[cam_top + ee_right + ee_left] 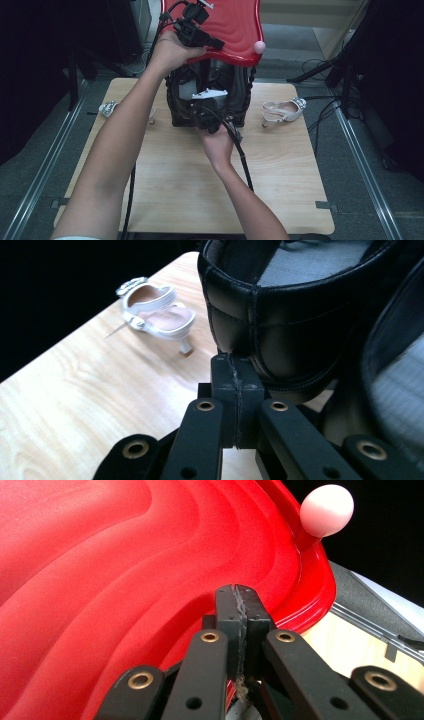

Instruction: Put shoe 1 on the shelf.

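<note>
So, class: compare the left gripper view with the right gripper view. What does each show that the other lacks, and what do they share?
Left gripper view alone: the ridged red lid with its pale pink knob, the left gripper shut against its rim. Right gripper view alone: a black leather shoe, a white heeled sandal, and the right gripper shut below the shoe's heel. Both: closed black jaws and the light wooden table.

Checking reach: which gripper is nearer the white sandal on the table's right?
Right. The right gripper is at the black shoe beside the white sandal; the left gripper is up on the red lid.
</note>
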Tool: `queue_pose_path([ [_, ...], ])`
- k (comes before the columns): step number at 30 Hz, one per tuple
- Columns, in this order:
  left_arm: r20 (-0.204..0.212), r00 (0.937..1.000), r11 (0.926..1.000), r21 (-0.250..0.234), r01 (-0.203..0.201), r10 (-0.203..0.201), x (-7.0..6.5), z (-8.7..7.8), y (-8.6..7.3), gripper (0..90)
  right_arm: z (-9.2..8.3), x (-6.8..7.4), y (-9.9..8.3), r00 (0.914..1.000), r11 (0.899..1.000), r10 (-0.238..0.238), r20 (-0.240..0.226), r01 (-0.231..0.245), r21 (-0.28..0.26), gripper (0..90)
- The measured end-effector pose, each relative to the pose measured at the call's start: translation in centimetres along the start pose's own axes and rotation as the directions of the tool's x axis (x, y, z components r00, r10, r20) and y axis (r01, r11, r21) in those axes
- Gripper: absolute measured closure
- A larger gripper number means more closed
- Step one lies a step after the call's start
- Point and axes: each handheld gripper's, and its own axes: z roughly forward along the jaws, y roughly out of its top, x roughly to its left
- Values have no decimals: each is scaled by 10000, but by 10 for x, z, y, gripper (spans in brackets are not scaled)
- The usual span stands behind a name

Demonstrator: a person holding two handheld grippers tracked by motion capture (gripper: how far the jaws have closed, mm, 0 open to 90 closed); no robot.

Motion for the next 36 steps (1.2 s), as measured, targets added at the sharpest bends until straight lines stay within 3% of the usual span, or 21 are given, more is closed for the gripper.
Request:
queue_pose_path([
  [3,-2,10000,10000,-4,10,-10,0,0,0,898,3,-4,6,9997,9999,141,197,-140,-70,900],
  [13,-7,10000,10000,-7,10,-10,0,0,0,898,20,-4,18,9982,9978,569,166,-563,-339,900],
  [18,-16,10000,10000,-31,16,-16,0,0,0,898,30,-4,21,9976,9979,649,240,-647,-87,900],
  [21,-6,10000,10000,-53,9,-9,0,0,-1,898,34,-6,19,9956,9956,932,-61,-931,25,900],
  [29,19,10000,10000,-18,21,-21,0,0,0,898,17,-7,11,9928,9940,948,-731,-984,-473,900],
  [36,10,10000,10000,-18,26,-26,0,0,0,898,0,-3,-3,9888,9953,655,-1339,-744,-626,900],
])
